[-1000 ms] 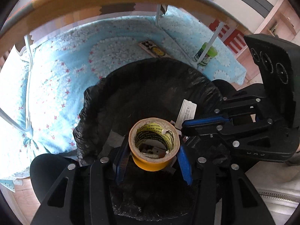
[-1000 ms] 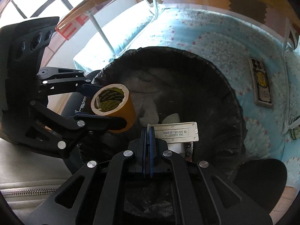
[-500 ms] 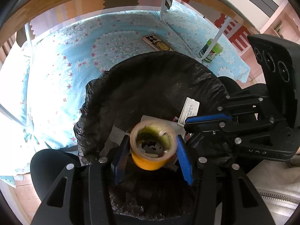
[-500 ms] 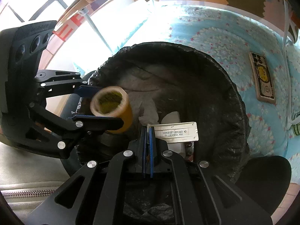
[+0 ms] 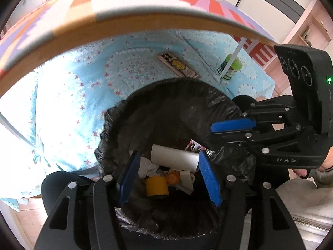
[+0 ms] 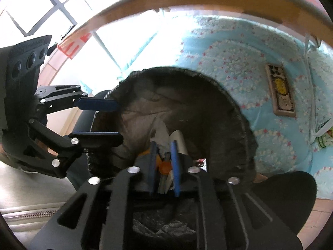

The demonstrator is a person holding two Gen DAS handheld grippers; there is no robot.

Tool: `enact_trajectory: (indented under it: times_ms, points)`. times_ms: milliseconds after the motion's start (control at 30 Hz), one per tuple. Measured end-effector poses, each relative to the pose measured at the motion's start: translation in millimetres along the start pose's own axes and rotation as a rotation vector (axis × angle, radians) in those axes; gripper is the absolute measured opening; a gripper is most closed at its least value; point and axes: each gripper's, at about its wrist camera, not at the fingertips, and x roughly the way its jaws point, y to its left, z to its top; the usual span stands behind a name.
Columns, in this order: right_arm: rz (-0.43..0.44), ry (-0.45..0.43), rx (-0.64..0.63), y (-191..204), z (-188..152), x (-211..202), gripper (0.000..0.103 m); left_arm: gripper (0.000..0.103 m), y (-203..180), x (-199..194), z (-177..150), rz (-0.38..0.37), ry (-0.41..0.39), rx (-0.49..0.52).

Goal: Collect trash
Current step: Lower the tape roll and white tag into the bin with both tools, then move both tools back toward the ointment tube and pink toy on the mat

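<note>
A bin lined with a black bag (image 5: 166,95) (image 6: 229,112) stands under the table on a blue mat. The yellow tape roll (image 5: 156,185) lies at the bottom among crumpled paper, a white tube (image 5: 173,158) and an orange cap (image 5: 173,178). My left gripper (image 5: 167,156) is open and empty over the bin's near rim; it also shows in the right wrist view (image 6: 116,120). My right gripper (image 6: 163,145) is open a little and empty over the bin, seen from the side in the left wrist view (image 5: 214,131).
A flat patterned box (image 5: 178,64) (image 6: 281,92) lies on the blue mat beyond the bin. A green-lidded container (image 5: 230,67) stands by a white table leg (image 5: 231,60). The wooden table edge (image 5: 145,25) arches overhead.
My left gripper opened and the tape roll fell into the bin. My right gripper opened and the white label card dropped out of it.
</note>
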Motion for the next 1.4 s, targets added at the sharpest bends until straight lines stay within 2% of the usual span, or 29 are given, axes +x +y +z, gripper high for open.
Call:
enact_trajectory:
  times_ms: [500,833,933,1400]
  points:
    - [-0.027,-0.120,-0.023,7.0,10.0,-56.1,0.021,0.056,-6.6,-61.7,15.7,0.014,-0.138,0.048]
    - [-0.055,-0.197,-0.057,9.0,29.3,-90.2,0.021,0.056,-12.4,-93.3,34.5,0.045,-0.219,0.090]
    - [-0.062,-0.211,-0.068,8.5,34.6,-96.7,0.025,0.056,-11.6,-103.6,46.2,0.053,-0.248,0.106]
    - [-0.080,-0.277,-0.109,-3.9,90.3,-116.8,0.026,0.056,7.2,-129.0,105.2,0.095,-0.343,0.143]
